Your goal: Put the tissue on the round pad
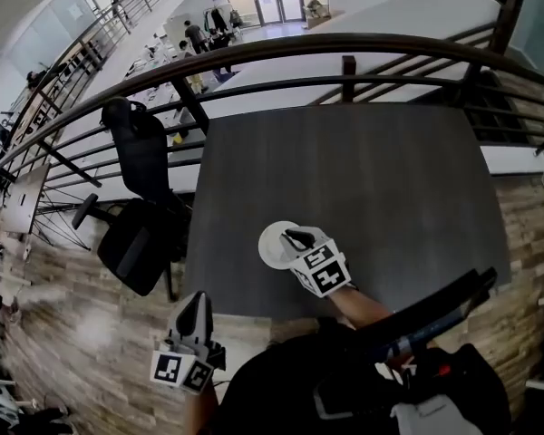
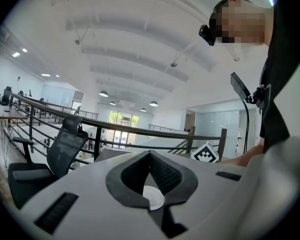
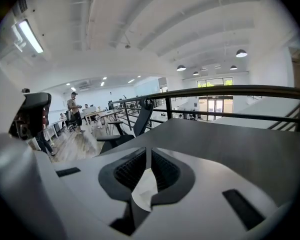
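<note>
A round white pad [image 1: 268, 248] lies on the dark table [image 1: 372, 170] near its front edge. My right gripper [image 1: 296, 236] hangs right over the pad, its tips above the pad's right half. In the right gripper view its jaws [image 3: 149, 151] stand almost together, with a thin white tissue [image 3: 144, 188] pinched between the pads and showing below them. My left gripper [image 1: 198, 301] is off the table, low at the front left over the floor. In its own view its jaws [image 2: 150, 154] are shut with nothing between them.
A black office chair [image 1: 140, 207] stands at the table's left side. A curved dark railing [image 1: 344, 48] runs behind the table, with a drop to a lower floor beyond. The right gripper's marker cube [image 2: 207, 153] shows in the left gripper view. Stone-patterned floor [image 1: 82, 333] lies below.
</note>
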`<state>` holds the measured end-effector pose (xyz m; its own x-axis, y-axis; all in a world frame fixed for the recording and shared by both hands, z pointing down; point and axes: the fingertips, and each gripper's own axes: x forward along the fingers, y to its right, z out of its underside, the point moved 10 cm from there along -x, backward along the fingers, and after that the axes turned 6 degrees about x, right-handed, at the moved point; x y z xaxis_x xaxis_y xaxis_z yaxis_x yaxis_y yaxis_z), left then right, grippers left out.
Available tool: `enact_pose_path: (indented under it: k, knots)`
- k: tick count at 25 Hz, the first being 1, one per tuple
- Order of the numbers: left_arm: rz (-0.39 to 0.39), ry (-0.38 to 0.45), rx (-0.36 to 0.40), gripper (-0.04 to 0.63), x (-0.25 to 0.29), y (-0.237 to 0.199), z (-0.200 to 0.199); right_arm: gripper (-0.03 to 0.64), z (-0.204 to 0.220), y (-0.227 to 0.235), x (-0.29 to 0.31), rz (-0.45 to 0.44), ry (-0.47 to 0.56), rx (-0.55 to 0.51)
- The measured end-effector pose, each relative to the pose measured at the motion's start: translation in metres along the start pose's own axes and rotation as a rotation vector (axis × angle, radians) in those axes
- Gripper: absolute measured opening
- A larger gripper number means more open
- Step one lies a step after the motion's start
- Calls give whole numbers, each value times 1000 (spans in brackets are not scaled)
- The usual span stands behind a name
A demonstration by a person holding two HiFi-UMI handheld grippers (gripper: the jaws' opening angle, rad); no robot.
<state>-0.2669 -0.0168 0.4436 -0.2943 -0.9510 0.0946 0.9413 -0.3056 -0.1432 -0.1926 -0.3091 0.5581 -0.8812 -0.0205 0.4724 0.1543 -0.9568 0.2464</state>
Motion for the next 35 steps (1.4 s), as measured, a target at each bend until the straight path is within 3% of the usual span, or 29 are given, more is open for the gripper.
enact_pose_path:
  k: [2, 8, 14, 20, 27, 35]
  knots:
    - [27, 10, -13, 3, 0, -3, -1, 3, -6, -6, -14, 27, 41, 13]
    - [94, -40, 15, 3, -4, -12, 9, 3, -15, -31, -55, 69, 113, 44]
    - [173, -23, 82, 3, -7, -14, 5, 3, -20, -54, -88, 110, 178, 76]
    - [257, 28, 71, 3, -6, -17, -4, 3, -26, -79, -113, 134, 239, 99]
    - [274, -9, 132, 3, -19, -21, 2, 3, -23, -109, -141, 156, 289, 102]
    - [326, 3, 144, 3, -30, -17, 6, 3, -22, -134, -169, 201, 335, 69]
